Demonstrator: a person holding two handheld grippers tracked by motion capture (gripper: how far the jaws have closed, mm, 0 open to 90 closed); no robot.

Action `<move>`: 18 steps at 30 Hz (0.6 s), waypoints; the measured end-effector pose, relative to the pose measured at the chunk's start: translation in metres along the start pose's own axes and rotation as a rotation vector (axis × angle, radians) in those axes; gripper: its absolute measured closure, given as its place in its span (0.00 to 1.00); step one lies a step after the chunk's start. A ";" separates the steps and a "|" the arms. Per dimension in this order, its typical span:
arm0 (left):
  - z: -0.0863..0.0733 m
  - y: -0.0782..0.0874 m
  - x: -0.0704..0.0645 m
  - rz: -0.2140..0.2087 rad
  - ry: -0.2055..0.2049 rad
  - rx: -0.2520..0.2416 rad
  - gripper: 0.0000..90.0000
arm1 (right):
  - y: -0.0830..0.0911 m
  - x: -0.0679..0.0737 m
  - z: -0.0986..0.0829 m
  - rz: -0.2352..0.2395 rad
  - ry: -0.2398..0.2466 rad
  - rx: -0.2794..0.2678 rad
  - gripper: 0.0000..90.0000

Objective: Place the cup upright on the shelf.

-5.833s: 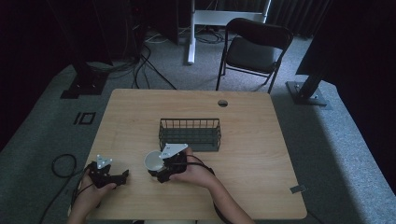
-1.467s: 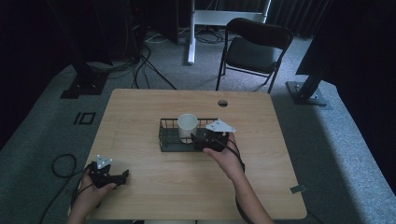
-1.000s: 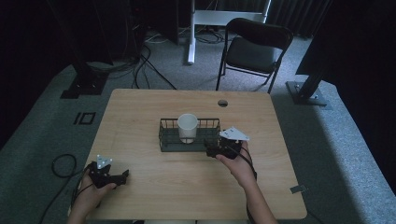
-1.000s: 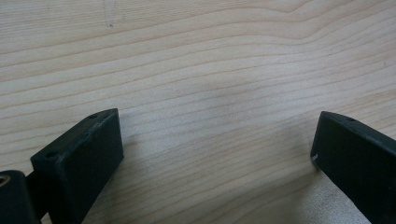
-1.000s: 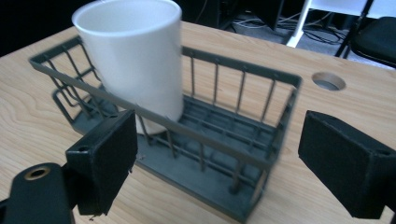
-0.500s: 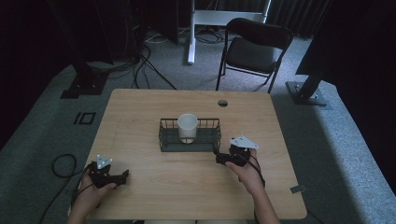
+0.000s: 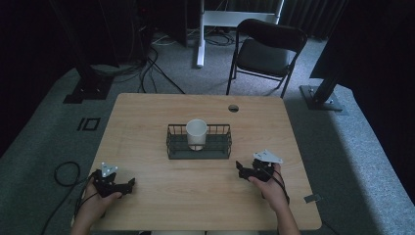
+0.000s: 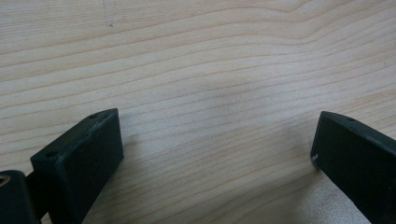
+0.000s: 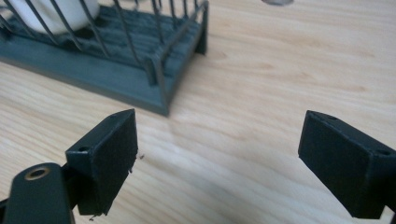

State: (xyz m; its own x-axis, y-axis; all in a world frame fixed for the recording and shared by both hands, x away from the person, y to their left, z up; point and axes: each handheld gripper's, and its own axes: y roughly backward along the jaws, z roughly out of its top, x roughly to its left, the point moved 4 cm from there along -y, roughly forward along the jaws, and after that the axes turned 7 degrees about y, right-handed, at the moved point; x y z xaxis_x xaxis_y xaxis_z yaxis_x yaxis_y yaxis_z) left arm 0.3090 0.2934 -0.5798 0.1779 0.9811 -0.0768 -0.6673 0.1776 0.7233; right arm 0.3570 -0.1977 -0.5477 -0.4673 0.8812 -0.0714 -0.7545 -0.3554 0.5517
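A: Cup position?
B: White cup (image 7: 196,133) upright inside the wire basket (image 7: 220,147), mid-table (image 7: 147,117).
A: Right gripper?
B: Right gripper (image 7: 243,170) near the basket's right end, not touching it, jaws wide apart, nothing between them.
A: Left?
B: Left gripper (image 7: 128,183) at the near-left edge, well apart from the basket, jaws spread over bare wood.

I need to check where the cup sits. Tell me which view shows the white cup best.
The high view: the whole white cup stands upright inside the wire basket. The right gripper view catches a cropped part of the cup behind the basket's wires. The left gripper view looks at bare table.
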 end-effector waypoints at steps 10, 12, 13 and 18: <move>0.000 0.000 0.000 0.000 0.000 0.000 0.03 | 0.008 -0.018 -0.021 -0.027 -0.032 0.044 0.13; 0.000 0.000 0.000 0.000 0.000 0.000 0.03 | 0.009 -0.022 -0.025 -0.036 -0.037 0.052 0.13; 0.000 0.000 0.000 0.000 0.000 0.000 0.03 | 0.010 -0.025 -0.026 -0.040 -0.041 0.059 0.13; 0.000 0.000 0.000 0.000 0.000 0.000 0.03 | 0.015 -0.035 -0.035 -0.060 -0.051 0.085 0.13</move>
State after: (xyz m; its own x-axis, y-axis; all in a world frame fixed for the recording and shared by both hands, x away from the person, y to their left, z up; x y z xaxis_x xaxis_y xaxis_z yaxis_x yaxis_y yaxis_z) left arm 0.3090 0.2934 -0.5798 0.1777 0.9811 -0.0769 -0.6675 0.1776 0.7232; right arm 0.3465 -0.2447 -0.5660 -0.3969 0.9155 -0.0653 -0.7375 -0.2757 0.6166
